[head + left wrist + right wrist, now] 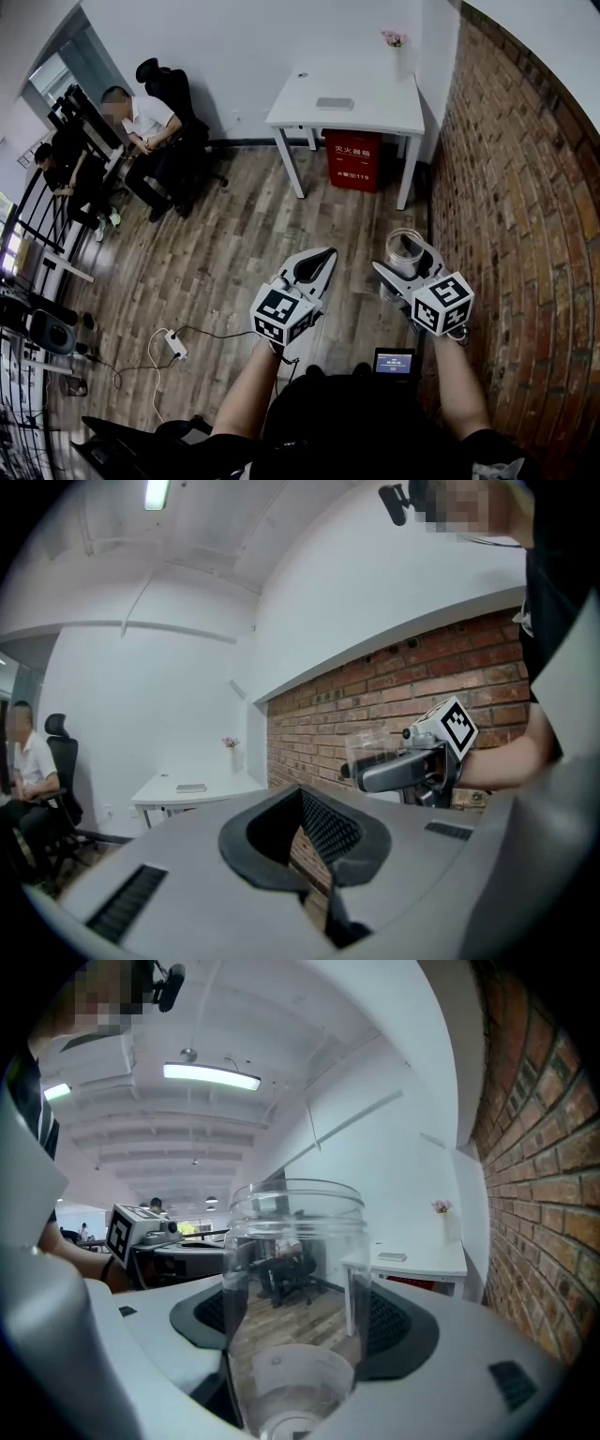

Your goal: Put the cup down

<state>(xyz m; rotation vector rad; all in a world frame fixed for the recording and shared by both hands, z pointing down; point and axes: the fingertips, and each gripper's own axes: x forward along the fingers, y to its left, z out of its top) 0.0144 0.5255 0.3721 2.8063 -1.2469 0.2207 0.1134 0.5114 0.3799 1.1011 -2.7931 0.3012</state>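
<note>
A clear plastic cup (405,249) stands upright between the jaws of my right gripper (407,262), which is shut on it. In the right gripper view the cup (295,1279) fills the middle, held low between the dark pads (398,1321), and it is empty. It hangs in the air above the wooden floor, close to the brick wall. My left gripper (314,267) sits just left of it, jaws together with nothing in them. The left gripper view shows the cup (370,749) and the right gripper (403,769) off to the right.
A white table (347,98) stands at the back by the brick wall (525,234), with a red box (353,159) under it. Two people (141,131) sit at desks at the left. A power strip (174,347) with cables lies on the floor.
</note>
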